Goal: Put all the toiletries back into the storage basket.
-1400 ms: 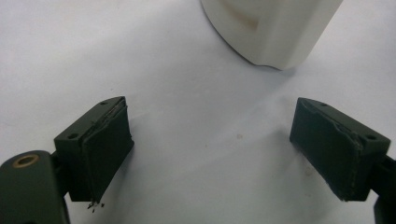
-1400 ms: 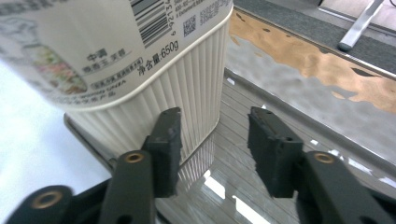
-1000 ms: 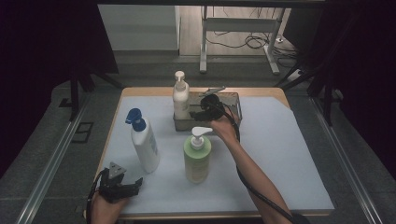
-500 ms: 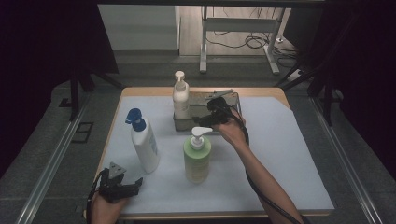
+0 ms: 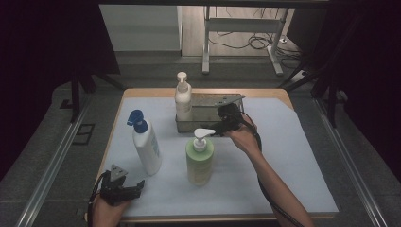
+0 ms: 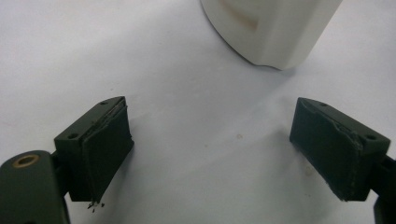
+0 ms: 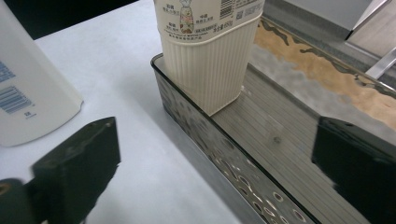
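High view first: the right gripper (image 5: 219, 127) sits mid-frame, at the near wall of the metal tray (image 5: 227, 99). Its jaws have just been opening and stand wide, with nothing pinched between them. The cream bottle (image 5: 183, 101) stands upright in the tray's left end, just up and left of the gripper tips and apart from them. So we'd say that one's placed.

The green bottle (image 5: 199, 161) stands upright on the pale sheet right below the gripper, pump head almost under the tips. If that's the next one to go in, the right hand is way closer than the left. Its long axis is vertical, so we'd guess a side-on grab around the body. The white bottle with the blue pump (image 5: 146, 147) is left of centre. The left gripper (image 5: 135, 186) rests at the bottom left, just below it.

Left gripper view: jaws spread wide over bare sheet, holding nothing, and the white bottle's base (image 6: 271, 28) sits at the top of the frame, ahead of the pads.

Right gripper view: jaws wide at both bottom corners, the tray's rim running between them. The cream bottle (image 7: 208, 60) is ahead at top centre, clear of both pads.
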A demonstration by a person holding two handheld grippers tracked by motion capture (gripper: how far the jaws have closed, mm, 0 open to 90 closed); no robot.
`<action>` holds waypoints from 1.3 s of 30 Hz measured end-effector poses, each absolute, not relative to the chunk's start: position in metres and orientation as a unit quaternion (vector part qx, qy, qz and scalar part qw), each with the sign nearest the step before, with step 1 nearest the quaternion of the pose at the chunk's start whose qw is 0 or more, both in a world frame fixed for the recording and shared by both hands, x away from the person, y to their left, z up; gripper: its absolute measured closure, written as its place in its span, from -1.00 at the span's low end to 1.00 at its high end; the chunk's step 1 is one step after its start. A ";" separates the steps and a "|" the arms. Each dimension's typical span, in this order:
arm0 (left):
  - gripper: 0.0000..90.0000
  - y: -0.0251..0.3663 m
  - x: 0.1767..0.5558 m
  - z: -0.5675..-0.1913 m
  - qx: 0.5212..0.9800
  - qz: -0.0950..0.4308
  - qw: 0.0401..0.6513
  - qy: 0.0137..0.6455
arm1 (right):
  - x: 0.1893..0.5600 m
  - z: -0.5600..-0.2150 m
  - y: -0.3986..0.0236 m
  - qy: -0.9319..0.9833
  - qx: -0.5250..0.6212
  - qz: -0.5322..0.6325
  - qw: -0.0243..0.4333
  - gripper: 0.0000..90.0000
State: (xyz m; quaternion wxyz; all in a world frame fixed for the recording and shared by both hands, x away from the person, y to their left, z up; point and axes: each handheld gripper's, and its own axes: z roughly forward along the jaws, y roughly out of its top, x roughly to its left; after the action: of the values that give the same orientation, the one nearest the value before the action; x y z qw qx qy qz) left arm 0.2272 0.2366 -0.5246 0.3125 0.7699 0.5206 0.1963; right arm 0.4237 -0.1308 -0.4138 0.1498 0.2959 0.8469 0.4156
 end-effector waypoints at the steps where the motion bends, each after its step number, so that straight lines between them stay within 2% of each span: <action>1: -0.73 0.237 0.227 -0.525 0.770 0.196 0.312 0.521 | 0.423 -0.414 -0.133 0.848 0.295 0.415 0.150 -1.00; 9: -0.73 0.236 0.227 -0.525 0.769 0.197 0.313 0.521 | 0.413 -0.413 -0.147 0.847 0.293 0.415 0.154 -1.00; 15: -0.72 0.236 0.227 -0.525 0.769 0.197 0.313 0.522 | 0.404 -0.414 -0.157 0.848 0.299 0.418 0.127 -1.00; 26: -0.73 0.236 0.227 -0.525 0.769 0.197 0.313 0.522 | 0.385 -0.413 -0.178 0.847 0.290 0.422 0.143 -1.00; 39: -0.73 0.236 0.227 -0.525 0.768 0.198 0.313 0.522 | 0.354 -0.419 -0.195 0.852 0.276 0.429 0.122 -1.00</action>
State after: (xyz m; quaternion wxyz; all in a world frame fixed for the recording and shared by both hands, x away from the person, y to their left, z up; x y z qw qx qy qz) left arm 0.2267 0.2362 -0.5248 0.3134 0.7681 0.5222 0.1980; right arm 0.3545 -0.1948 -0.4193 0.1218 0.2758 0.8516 0.4288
